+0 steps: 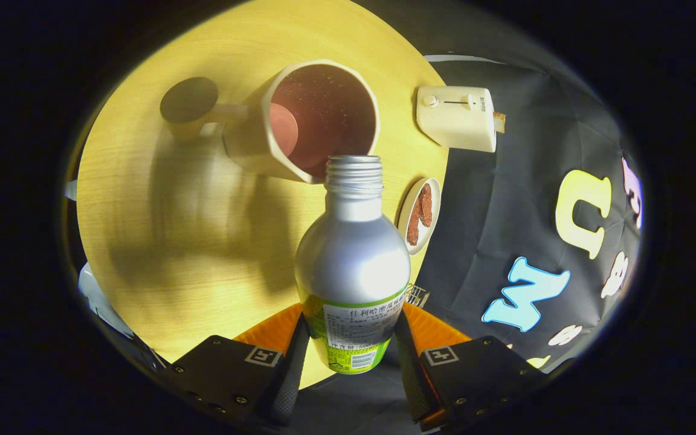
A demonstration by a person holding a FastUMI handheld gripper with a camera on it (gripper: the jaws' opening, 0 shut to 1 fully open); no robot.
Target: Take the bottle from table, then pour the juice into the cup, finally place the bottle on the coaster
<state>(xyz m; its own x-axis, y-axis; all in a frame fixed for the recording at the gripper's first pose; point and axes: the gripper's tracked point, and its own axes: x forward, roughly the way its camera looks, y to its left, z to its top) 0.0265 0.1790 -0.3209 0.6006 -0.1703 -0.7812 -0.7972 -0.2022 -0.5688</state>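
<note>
My gripper [351,356] is shut on a silver aluminium bottle [353,254] with a green and white label, both fingers pressing its lower body. The bottle is tilted forward and its open threaded mouth sits right at the near rim of a cream faceted cup [263,142]. Inside the cup the wall is reddish-brown with droplets, and a pinkish patch shows on its inner side. A round dark coaster [189,99] lies on the yellow wooden table [167,241] just beyond the cup's handle.
A cream toaster [457,118] with a slice of bread stands at the table's edge to the right of the cup. A small white plate [420,214] with brown snacks lies beside the bottle's neck. The booth's black cloth wall hangs beyond.
</note>
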